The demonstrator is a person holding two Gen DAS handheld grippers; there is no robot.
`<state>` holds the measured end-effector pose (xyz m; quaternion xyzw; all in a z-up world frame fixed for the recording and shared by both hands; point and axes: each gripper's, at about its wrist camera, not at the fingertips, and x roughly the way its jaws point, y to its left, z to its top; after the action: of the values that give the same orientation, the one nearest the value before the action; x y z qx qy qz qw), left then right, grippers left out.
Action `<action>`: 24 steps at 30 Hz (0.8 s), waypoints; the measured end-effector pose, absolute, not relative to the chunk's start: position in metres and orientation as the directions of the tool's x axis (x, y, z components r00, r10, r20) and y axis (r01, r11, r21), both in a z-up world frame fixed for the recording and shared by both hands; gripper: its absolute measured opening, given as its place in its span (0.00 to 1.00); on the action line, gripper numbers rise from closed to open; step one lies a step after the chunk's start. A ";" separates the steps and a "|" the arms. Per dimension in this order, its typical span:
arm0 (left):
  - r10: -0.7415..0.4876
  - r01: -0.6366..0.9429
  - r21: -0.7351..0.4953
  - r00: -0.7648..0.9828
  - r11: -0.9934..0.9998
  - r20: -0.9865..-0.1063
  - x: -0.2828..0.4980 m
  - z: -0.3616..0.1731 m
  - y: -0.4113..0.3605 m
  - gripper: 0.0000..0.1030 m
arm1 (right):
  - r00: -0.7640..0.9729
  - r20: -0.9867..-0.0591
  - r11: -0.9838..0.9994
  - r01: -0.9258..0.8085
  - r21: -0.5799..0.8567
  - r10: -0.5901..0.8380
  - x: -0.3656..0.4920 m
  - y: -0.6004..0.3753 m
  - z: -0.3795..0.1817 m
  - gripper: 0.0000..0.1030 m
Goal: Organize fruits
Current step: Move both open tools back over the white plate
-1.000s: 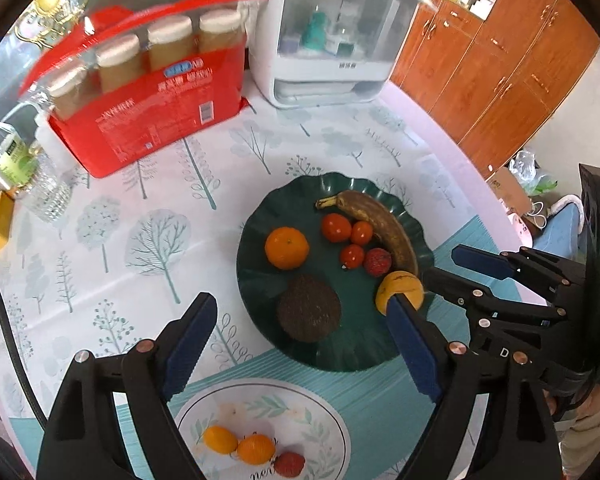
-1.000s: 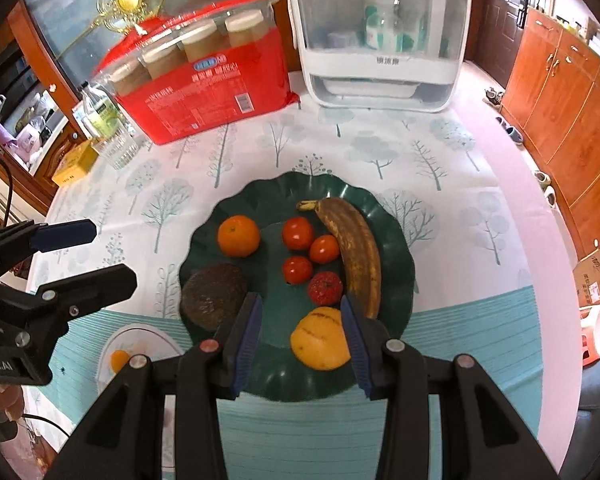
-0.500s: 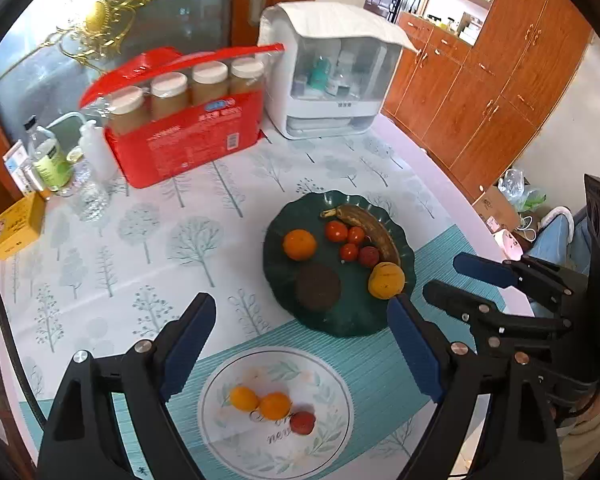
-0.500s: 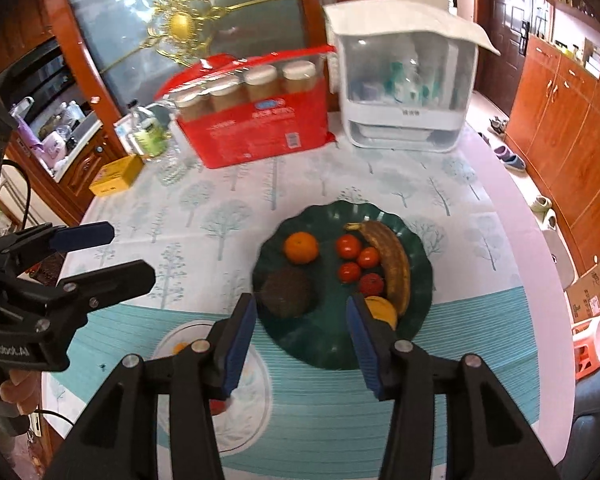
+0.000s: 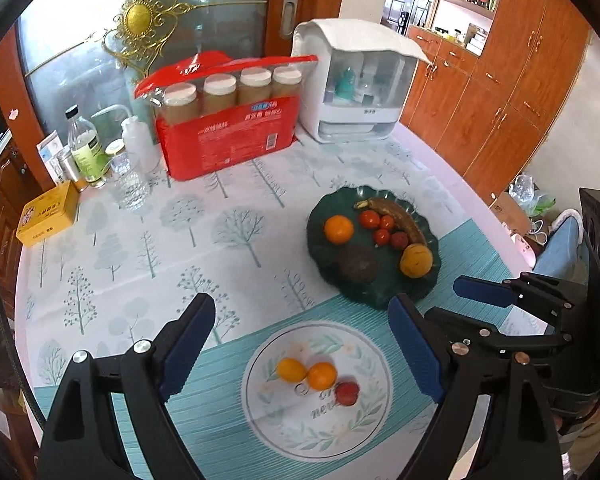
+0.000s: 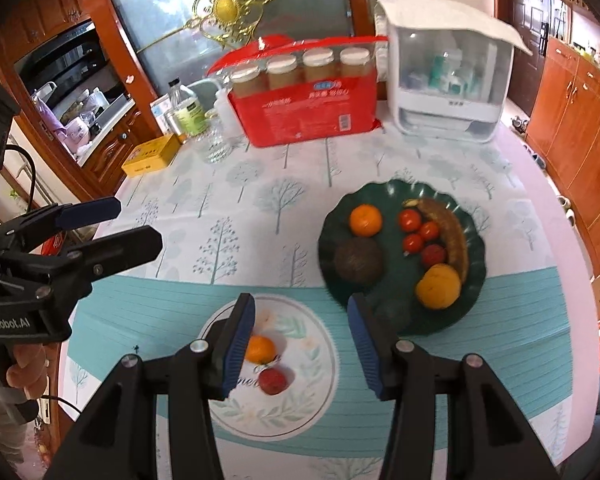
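A dark green plate (image 5: 328, 256) (image 6: 472, 304) holds an orange (image 5: 339, 229), three small tomatoes (image 5: 370, 219), a red lychee (image 5: 399, 240), a brown banana (image 5: 400, 216), a yellow-orange fruit (image 5: 416, 260) and a dark brown round fruit (image 5: 357, 264). A white floral plate (image 5: 364, 432) (image 6: 312, 392) near me holds two small oranges (image 5: 291, 370) and a red fruit (image 5: 347, 393). My left gripper (image 5: 302, 344) is open and empty above the white plate. My right gripper (image 6: 302, 344) is open and empty, high between the two plates.
At the back stand a red pack of jars (image 5: 228, 120), a white cabinet appliance (image 5: 356, 92), bottles (image 5: 86, 148), a glass (image 5: 130, 184) and a yellow box (image 5: 48, 212). The table edge curves away on the right, with wooden cupboards (image 5: 500, 80) beyond.
Both grippers have pulled up and back from the green plate; the view widens. The right gripper has opened wider. The yellow-orange fruit stays on the green plate.
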<state>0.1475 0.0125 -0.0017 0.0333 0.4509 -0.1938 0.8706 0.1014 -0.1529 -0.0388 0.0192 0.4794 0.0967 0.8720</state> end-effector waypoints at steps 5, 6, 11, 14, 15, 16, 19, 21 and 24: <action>-0.293 0.375 -0.106 0.488 0.921 -0.822 0.144 -0.032 0.023 0.85 | 0.497 -0.849 0.980 -0.163 0.111 0.179 0.095 -0.138 -0.063 0.47; -0.292 0.379 -0.105 0.480 0.919 -0.828 0.144 -0.038 0.025 0.85 | 0.491 -0.852 0.980 -0.168 0.110 0.180 0.094 -0.136 -0.069 0.47; -0.289 0.419 -0.094 0.431 0.903 -0.855 0.143 -0.076 0.030 0.85 | 0.451 -0.877 0.977 -0.195 0.087 0.168 0.090 -0.121 -0.100 0.47; -0.281 0.439 -0.088 0.396 0.894 -0.874 0.143 -0.099 0.032 0.85 | 0.420 -0.893 0.974 -0.213 0.077 0.163 0.090 -0.112 -0.121 0.47; -0.273 0.442 -0.086 0.381 0.893 -0.883 0.144 -0.107 0.033 0.85 | 0.407 -0.900 0.973 -0.217 0.072 0.157 0.090 -0.109 -0.129 0.47; -0.268 0.442 -0.084 0.372 0.893 -0.888 0.145 -0.113 0.034 0.85 | 0.397 -0.905 0.973 -0.220 0.069 0.154 0.090 -0.107 -0.134 0.47; -0.261 0.436 -0.094 0.341 0.895 -0.903 0.148 -0.131 0.038 0.85 | 0.364 -0.918 0.971 -0.229 0.073 0.155 0.093 -0.100 -0.152 0.47; -0.265 0.427 -0.111 0.320 0.897 -0.909 0.152 -0.141 0.040 0.85 | 0.347 -0.926 0.969 -0.238 0.070 0.152 0.095 -0.094 -0.163 0.47; -0.268 0.418 -0.127 0.299 0.900 -0.916 0.157 -0.152 0.043 0.85 | 0.326 -0.934 0.967 -0.244 0.068 0.148 0.101 -0.089 -0.176 0.47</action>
<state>0.1571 0.0433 -0.1520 0.0677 0.5520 -0.2134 0.8032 0.1009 -0.0892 -0.1756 -0.0424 0.5679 0.1205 0.8132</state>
